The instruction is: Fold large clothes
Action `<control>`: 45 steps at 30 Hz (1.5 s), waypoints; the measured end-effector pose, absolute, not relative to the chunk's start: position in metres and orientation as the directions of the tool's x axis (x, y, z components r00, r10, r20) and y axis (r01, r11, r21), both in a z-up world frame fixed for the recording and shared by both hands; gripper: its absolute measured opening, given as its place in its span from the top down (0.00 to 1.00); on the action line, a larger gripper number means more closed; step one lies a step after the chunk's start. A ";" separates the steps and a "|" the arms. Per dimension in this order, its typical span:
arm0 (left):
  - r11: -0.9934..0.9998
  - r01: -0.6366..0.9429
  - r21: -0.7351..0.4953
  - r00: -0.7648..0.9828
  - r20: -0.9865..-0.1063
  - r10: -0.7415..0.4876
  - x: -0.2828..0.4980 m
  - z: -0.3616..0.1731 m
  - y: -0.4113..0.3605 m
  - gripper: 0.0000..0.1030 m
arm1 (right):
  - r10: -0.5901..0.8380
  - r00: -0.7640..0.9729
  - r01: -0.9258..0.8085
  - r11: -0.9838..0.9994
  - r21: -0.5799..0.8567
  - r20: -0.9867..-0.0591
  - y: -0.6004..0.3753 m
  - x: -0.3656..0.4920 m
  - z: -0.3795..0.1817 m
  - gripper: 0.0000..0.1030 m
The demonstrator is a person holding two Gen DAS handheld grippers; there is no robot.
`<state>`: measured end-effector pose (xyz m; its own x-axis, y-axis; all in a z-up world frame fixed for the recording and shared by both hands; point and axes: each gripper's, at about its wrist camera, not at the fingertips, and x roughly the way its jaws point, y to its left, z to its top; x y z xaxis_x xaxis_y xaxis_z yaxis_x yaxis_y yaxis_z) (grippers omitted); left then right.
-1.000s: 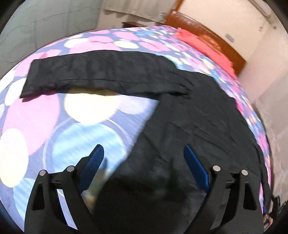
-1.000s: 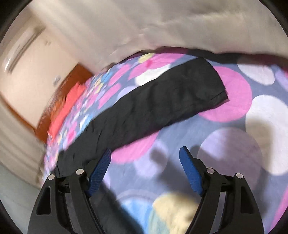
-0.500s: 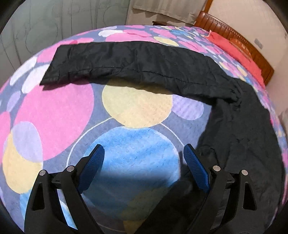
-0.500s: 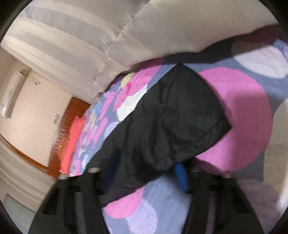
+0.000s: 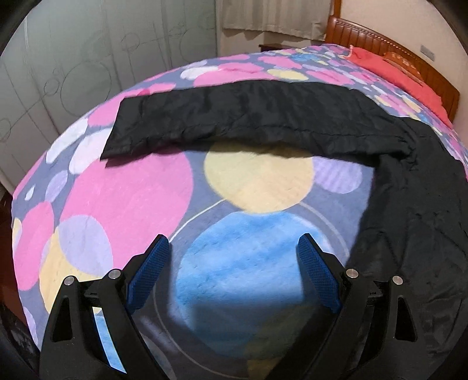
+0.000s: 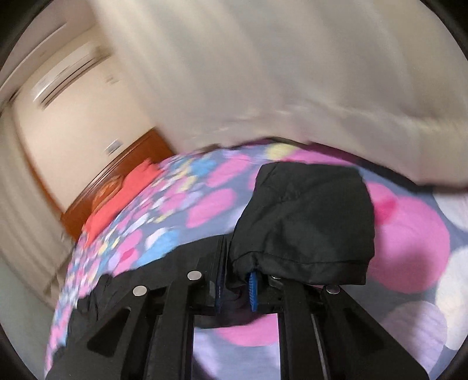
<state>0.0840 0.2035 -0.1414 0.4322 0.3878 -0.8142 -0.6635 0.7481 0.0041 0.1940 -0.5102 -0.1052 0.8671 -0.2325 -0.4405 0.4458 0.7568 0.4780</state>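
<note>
On the bed, over a bedspread (image 5: 131,198) with big pink, yellow and blue circles, lie black trousers (image 5: 263,117). Left wrist view: one leg runs flat across the far part of the spread, hem end at the left, a bit wrinkled, its near edge casting a shadow on the pink and yellow circles. The rest of the garment curves down the right side of the frame toward the camera, dark and creased.

Left gripper (image 5: 234,273): jaws spread wide, nothing between them, blue pads facing each other above the blue circle. It hangs over bare bedspread, tilted down, the trousers just to its right and not touching either finger as far as I can tell.

Right gripper (image 6: 237,288): jaws have just been closing and are now pressed together, pinching black fabric. Right wrist view shows the hem end of a trouser leg (image 6: 307,222) bunched and folded over the fingertips, the stitched hem hanging in front of the blue pads (image 6: 253,289). The pinched cloth sits clear above the pink circle beneath it. More black cloth lies low at the left of that view, beside the gripper body.

Background: wooden headboard (image 5: 389,49) at the far end, red cloth (image 5: 400,76) lying in front of it, pale curtain (image 5: 275,17) and frosted panels on the far wall. Right view is motion-blurred, so wall details there are unclear.
</note>
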 end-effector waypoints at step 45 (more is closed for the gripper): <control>0.769 -0.639 0.035 0.447 -0.796 0.408 0.088 -0.158 0.208 0.02 | 0.063 0.711 0.070 0.985 0.160 -0.700 -0.298 0.367 -0.109 0.64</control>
<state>0.0881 0.2085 -0.1576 0.4467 0.4075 -0.7965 -0.6388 0.7686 0.0351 0.3666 -0.2977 -0.1091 0.7108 0.0634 -0.7005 0.0700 0.9846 0.1602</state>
